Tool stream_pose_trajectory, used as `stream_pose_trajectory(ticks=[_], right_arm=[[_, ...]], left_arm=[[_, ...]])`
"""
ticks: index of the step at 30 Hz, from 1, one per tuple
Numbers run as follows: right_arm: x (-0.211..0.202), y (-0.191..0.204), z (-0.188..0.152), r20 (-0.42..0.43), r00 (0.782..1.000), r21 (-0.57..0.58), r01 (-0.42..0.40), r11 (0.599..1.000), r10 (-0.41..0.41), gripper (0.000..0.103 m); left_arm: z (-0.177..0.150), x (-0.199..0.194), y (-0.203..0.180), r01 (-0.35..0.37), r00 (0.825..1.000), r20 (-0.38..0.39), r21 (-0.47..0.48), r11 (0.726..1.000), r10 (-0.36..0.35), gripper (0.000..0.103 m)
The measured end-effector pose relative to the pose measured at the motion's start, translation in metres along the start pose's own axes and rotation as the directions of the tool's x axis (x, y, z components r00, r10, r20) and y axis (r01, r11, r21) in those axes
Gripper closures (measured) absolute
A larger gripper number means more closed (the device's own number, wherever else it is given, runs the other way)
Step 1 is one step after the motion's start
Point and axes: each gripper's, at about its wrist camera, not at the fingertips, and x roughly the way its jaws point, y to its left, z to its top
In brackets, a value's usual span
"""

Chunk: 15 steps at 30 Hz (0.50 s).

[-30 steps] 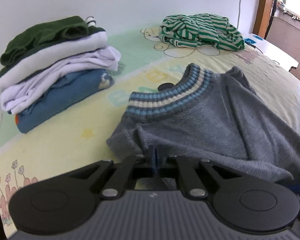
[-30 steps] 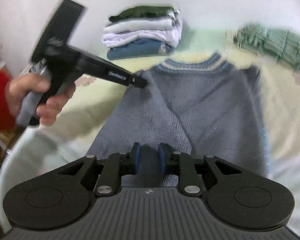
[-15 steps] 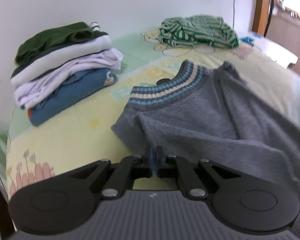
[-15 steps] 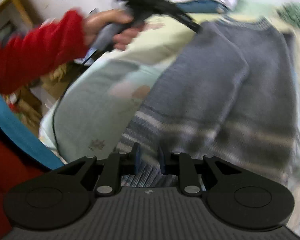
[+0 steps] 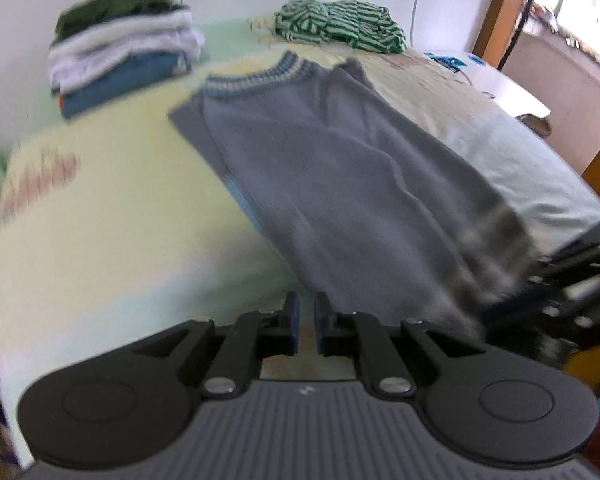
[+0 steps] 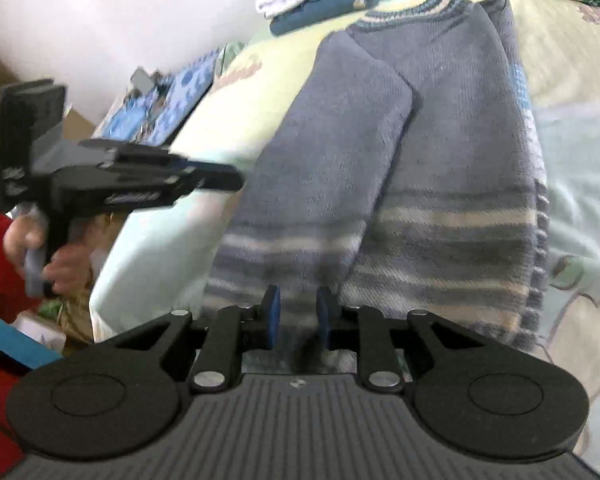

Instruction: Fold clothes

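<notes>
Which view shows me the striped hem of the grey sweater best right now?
The right wrist view. There the hem of the grey sweater fills the lower middle of the frame, its pale and dark stripes showing across the body and the folded sleeve. The left wrist view shows only a blurred stretch of it at the right, partly behind the right gripper.

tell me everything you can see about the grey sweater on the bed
The grey sweater is a chunky knit with a blue-and-cream striped collar and pale stripes near the hem. It lies flat on the bed, both sides folded in, a sleeve laid down its front. The right hand-held gripper has the hem between its fingers.
</notes>
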Motion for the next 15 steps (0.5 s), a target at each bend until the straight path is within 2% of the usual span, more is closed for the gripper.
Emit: stream_pose_trajectory(ticks=[3,8,12,15], right_arm=[[0.005,-0.005,-0.005,-0.045,0.998,0.000,-0.034,0.999,0.034,0.081],[0.000,-0.003,-0.014,-0.048,0.996,-0.014,-0.079,0.997,0.079,0.082],[-0.005,-0.009,-0.016,-0.039,0.994,0.008,-0.106,0.994,0.106,0.094],[-0.015,-0.005,-0.020,-0.034,0.995,-0.032,-0.094,0.995,0.093,0.095]], left_arm=[[-0.017,-0.002,-0.015,0.012,1.000,-0.017,-0.084,0.996,-0.014,0.095],[-0.029,0.000,-0.031,-0.034,0.999,-0.027,-0.140,0.990,0.030,0.095],[-0.033,-0.004,-0.038,-0.074,0.997,-0.025,-0.160,0.984,0.071,0.095],[-0.038,-0.010,-0.046,-0.074,0.997,-0.014,-0.165,0.983,0.073,0.095]])
